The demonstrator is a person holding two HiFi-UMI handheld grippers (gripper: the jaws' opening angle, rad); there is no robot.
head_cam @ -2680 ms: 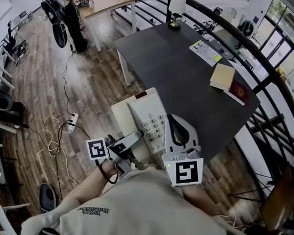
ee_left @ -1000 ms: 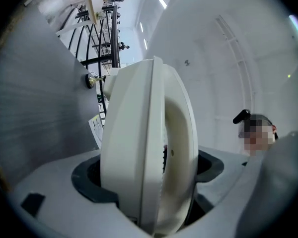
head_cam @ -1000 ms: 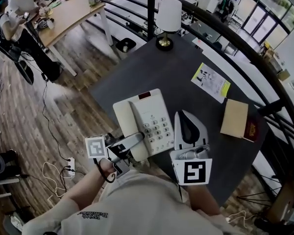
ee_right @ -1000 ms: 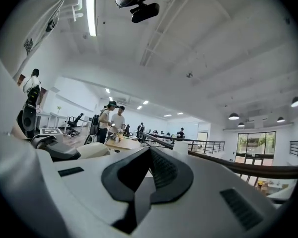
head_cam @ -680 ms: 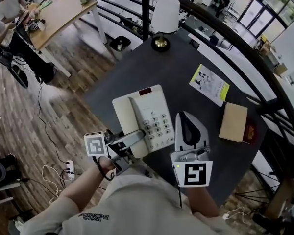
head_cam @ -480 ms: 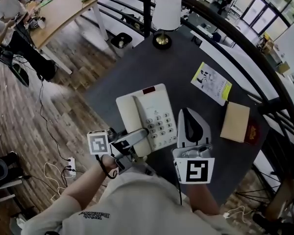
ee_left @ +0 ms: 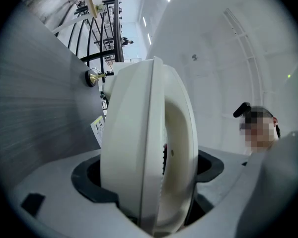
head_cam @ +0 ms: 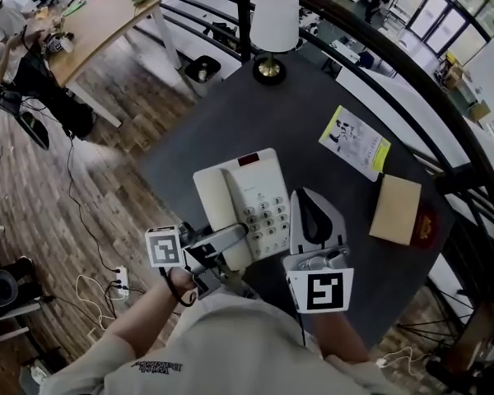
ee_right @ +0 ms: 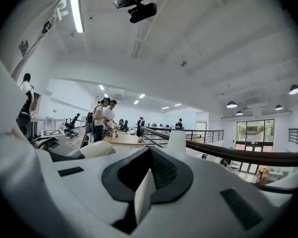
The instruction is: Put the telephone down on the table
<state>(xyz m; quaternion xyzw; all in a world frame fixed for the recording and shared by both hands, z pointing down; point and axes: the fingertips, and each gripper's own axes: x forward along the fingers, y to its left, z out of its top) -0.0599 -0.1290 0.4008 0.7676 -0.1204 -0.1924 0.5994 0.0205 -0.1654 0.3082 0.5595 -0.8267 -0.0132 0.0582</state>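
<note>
The white telephone [head_cam: 243,200], its handset on the cradle, is over the near left part of the dark table [head_cam: 313,105]. I cannot tell whether it rests on the top. My left gripper [head_cam: 235,235] is shut on its near edge. In the left gripper view the telephone [ee_left: 139,148] fills the frame, its rim clamped in the left gripper [ee_left: 149,202]. My right gripper [head_cam: 310,200] is just right of the telephone, shut and holding nothing. In the right gripper view the right gripper [ee_right: 146,182] shows its jaws together and the telephone [ee_right: 102,148] to its left.
On the table stand a white lamp [head_cam: 273,23] at the far corner, a yellow leaflet [head_cam: 354,142], and a tan book [head_cam: 398,208] on a red booklet [head_cam: 424,227] at the right. A black railing [head_cam: 412,64] curves behind. A wooden desk [head_cam: 90,23] with people is far left.
Since the earliest frame the telephone, still in my left gripper, has come from the table's near corner to further over the top. Over the last second both grippers have barely shifted.
</note>
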